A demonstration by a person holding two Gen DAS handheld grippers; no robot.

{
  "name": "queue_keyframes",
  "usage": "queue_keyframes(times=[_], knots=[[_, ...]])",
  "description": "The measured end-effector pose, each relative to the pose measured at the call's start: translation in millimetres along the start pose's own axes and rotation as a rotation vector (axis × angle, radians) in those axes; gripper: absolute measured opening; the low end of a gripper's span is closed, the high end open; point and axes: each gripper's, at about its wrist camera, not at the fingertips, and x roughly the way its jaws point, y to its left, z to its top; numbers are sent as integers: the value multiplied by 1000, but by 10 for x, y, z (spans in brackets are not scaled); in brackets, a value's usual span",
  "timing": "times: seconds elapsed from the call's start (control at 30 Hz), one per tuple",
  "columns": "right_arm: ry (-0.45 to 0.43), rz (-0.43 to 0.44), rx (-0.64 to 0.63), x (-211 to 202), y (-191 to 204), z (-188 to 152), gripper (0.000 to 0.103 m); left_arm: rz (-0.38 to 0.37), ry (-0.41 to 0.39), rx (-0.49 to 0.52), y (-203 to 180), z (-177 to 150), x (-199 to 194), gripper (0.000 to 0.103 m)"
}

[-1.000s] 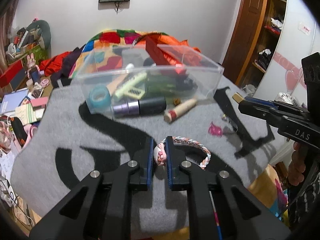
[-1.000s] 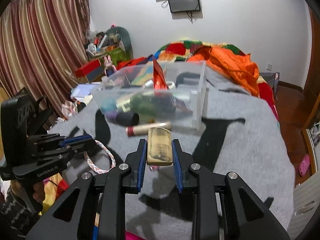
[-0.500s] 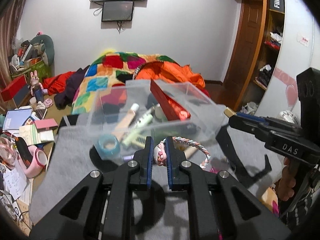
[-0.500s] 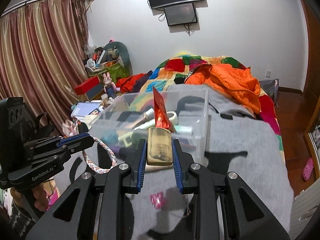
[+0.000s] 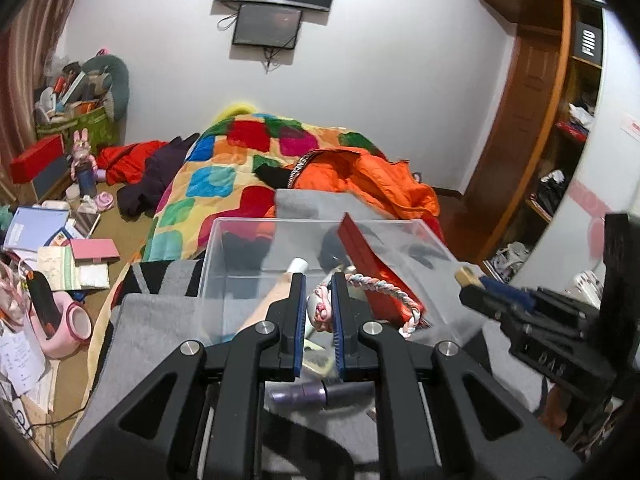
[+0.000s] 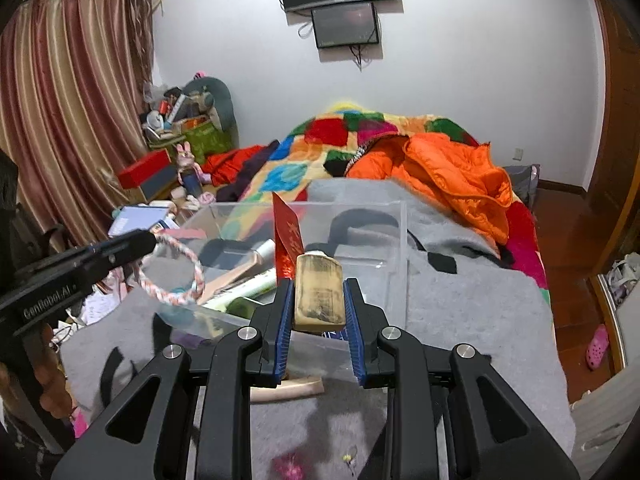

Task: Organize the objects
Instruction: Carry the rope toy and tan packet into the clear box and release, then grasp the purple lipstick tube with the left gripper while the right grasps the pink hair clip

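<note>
My left gripper (image 5: 318, 300) is shut on a braided pink, white and blue bracelet (image 5: 384, 286) by its pink charm and holds it in the air over the near rim of a clear plastic box (image 5: 248, 248). The bracelet (image 6: 180, 276) and left gripper (image 6: 132, 246) also show in the right wrist view. My right gripper (image 6: 318, 300) is shut on a worn tan wooden block (image 6: 318, 292) and holds it above the box's (image 6: 384, 240) near wall. The box holds a red packet (image 6: 288, 236), tubes and other small items.
The box stands on a grey blanket with black marks (image 6: 472, 300). A purple and black tube (image 5: 316, 392) and a wooden stick (image 6: 288, 390) lie on the blanket in front of the box, a small pink item (image 6: 288, 466) nearer. A bed with an orange jacket (image 6: 452, 176) lies behind.
Both grippers have lifted their objects off the blanket and moved forward to the box. The bracelet and the block now hang over the box's near edge.
</note>
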Motion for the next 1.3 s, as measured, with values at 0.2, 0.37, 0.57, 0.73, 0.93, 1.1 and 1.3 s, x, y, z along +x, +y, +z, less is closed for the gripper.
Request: queue_keyframes(times=[0.2,0.37,0.57,0.73,0.93,1.1,1.3], knots=[[52,-9,7,210,-54,-37,22,36,55,-11,80,-39,317,11],[59,1,18,263,-96,-58,23,36,93,-4,86,-99,472,11],[62,-6,-1,275,-40,-65,23,26,110,11,44,-130,498,12],[47,5,8,170,-30,-63,40,20,104,31,-1,-123,390,29],[-14,-2,-9,-135,9,-70,58,25,50,33,-24,-132,102,57],[-45,-29,-33,-373,16,-181,76,35,53,37,-18,-244,-34,77],[18,-45,-34,-435,-51,-492,81,52,116,19,35,-489,7,93]])
